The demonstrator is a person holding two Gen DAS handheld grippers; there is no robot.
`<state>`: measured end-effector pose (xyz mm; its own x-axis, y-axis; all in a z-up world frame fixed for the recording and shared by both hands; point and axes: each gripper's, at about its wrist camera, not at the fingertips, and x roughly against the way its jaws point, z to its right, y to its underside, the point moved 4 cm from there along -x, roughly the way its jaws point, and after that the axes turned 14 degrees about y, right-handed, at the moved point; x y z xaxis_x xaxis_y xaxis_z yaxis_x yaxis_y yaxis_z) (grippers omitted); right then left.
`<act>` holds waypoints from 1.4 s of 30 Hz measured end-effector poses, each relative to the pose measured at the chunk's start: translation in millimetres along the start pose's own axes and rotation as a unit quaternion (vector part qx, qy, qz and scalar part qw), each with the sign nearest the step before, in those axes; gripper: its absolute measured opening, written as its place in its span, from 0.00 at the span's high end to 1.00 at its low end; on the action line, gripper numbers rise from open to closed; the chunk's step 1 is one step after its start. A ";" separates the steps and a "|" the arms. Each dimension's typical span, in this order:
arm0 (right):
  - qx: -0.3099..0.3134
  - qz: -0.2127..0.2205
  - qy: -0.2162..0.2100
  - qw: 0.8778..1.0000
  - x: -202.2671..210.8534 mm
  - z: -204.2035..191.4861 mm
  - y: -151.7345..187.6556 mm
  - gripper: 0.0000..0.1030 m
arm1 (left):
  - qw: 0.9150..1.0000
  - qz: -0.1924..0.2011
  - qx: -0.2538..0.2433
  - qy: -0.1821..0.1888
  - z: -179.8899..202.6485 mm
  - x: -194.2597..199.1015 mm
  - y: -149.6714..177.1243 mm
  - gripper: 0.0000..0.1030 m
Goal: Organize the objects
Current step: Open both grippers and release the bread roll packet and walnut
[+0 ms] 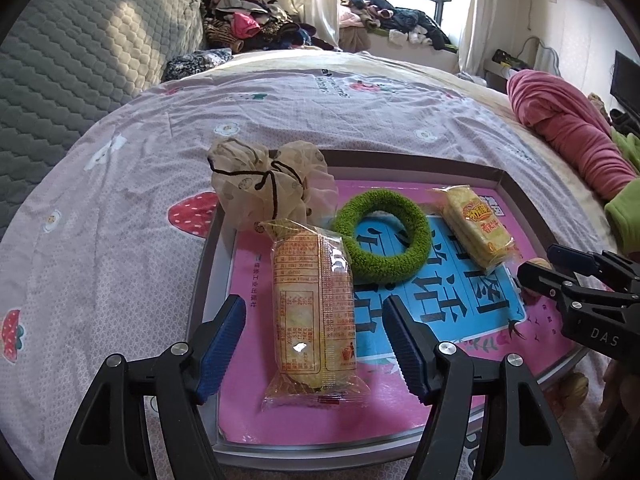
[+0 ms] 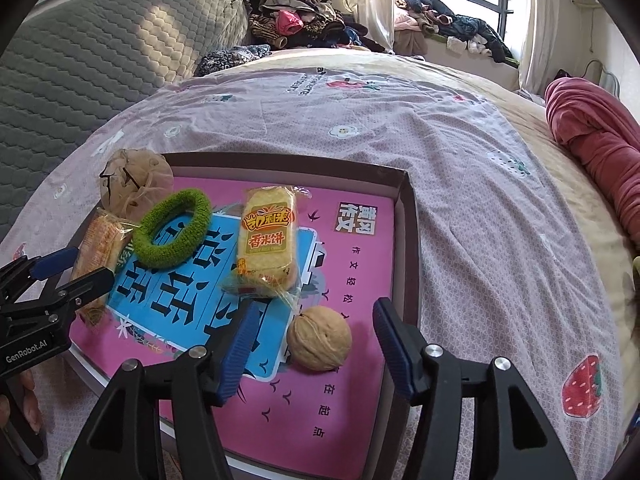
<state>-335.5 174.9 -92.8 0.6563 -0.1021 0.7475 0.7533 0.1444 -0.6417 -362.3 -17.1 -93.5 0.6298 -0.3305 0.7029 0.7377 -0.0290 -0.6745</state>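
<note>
Now both claws stand open (walnut point(image 2: 319, 338) between right claw's point(image 2: 316, 354) pads).

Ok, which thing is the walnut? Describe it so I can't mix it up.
Find the shallow tray with the pink and blue printed base on the bed. The walnut lies near its right wall, between the right gripper's open fingers. It is the only round, tan, wrinkled thing; its neighbours are wrapped snacks.

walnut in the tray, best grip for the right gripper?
Take the walnut across its widest middle, coming down from above. It is round and sits free between the open fingers of the right gripper; the snack pack lies just beyond, and the tray wall is close.
</note>
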 end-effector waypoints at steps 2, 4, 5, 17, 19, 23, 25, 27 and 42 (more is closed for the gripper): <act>-0.002 0.003 0.000 1.000 1.4 0.8 -0.4 0.39 | 1.000 0.002 0.000 0.000 -0.1 1.2 -0.5 0.28; -0.003 0.005 0.001 1.000 2.8 1.1 -1.5 0.38 | 1.000 0.003 -0.002 -0.001 0.4 2.6 -1.5 0.27; -0.003 0.006 0.001 1.000 3.3 1.2 -1.7 0.37 | 1.000 0.003 -0.002 -0.001 0.8 3.0 -1.9 0.26; -0.015 0.025 0.006 1.000 19.4 6.9 -7.8 0.25 | 1.000 0.017 0.002 -0.003 3.6 13.6 -6.1 0.24; -0.020 0.029 0.005 0.999 22.9 9.3 -8.8 0.22 | 1.000 0.019 0.000 -0.005 5.3 15.5 -6.6 0.24; -0.024 0.035 0.008 0.999 29.6 12.5 -10.2 0.21 | 1.000 0.022 0.002 -0.004 5.1 18.1 -8.3 0.23; -0.025 0.038 0.009 0.999 32.8 13.3 -10.8 0.20 | 1.000 0.023 0.002 -0.005 4.9 19.4 -8.5 0.23; -0.026 0.043 0.012 0.999 36.4 13.9 -11.7 0.17 | 1.000 0.026 0.004 -0.004 4.7 21.4 -9.2 0.23; -0.040 0.064 0.017 0.997 63.1 18.1 -15.6 0.08 | 0.999 0.048 0.009 -0.009 4.1 43.2 -17.2 0.21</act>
<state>-306.6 184.0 -32.5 0.7476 -0.1223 0.6528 0.6629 0.0789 -0.7445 -346.7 -26.9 -50.5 0.7020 -0.3148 0.6388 0.6776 0.0189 -0.7352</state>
